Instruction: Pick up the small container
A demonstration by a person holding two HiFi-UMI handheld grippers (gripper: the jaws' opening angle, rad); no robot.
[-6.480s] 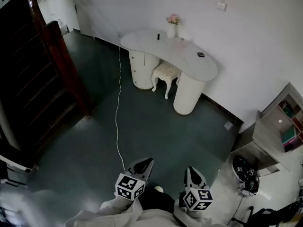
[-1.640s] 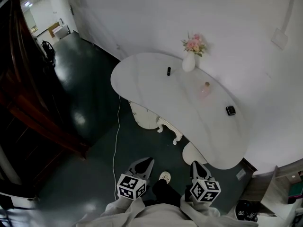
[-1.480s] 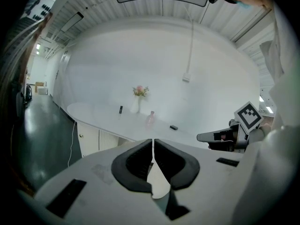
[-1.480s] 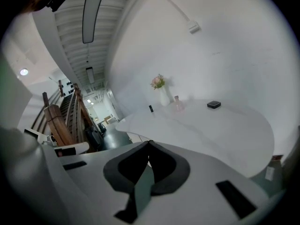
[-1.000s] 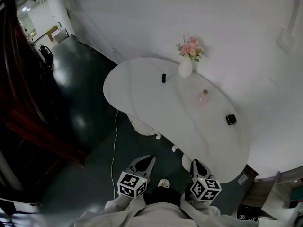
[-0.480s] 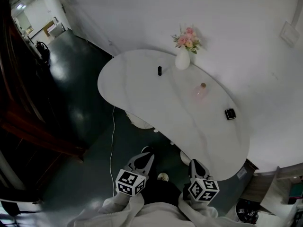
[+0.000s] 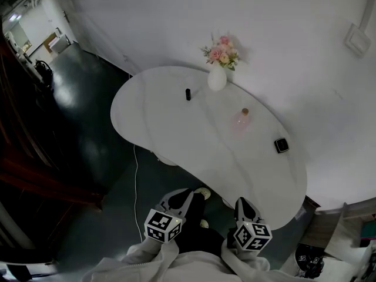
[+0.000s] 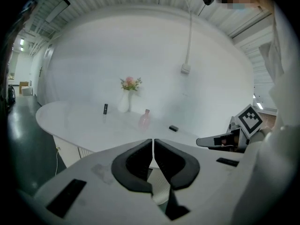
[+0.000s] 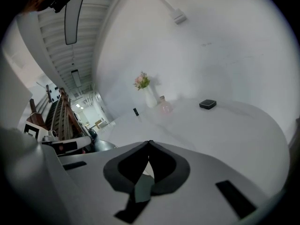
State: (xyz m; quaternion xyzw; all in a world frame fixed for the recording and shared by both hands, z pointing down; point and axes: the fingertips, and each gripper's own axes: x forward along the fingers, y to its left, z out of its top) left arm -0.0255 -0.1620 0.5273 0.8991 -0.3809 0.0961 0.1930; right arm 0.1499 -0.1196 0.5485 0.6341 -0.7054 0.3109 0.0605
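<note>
A white kidney-shaped table (image 7: 176,128) stands against the wall ahead of me. On it lie a small black square container (image 7: 281,145), a pink bottle (image 7: 241,120), a small black upright cylinder (image 7: 188,94) and a white vase with pink flowers (image 7: 217,78). My left gripper (image 7: 182,194) and right gripper (image 7: 241,203) hang side by side short of the table's near edge, both shut and empty. In the left gripper view the left gripper (image 8: 153,140) points at the table, with the container (image 8: 173,128) beyond. In the right gripper view the right gripper (image 9: 149,143) faces the container (image 9: 207,104).
The floor (image 7: 88,134) is dark and glossy, with a white cable (image 7: 135,181) running across it under the table's left end. Dark wooden woodwork (image 7: 35,175) rises at the left. A wall socket (image 7: 358,40) sits high on the white wall.
The table has drawn closer and shifted left in the head view, its near edge now just ahead of both grippers. Both grippers stay shut and empty.
</note>
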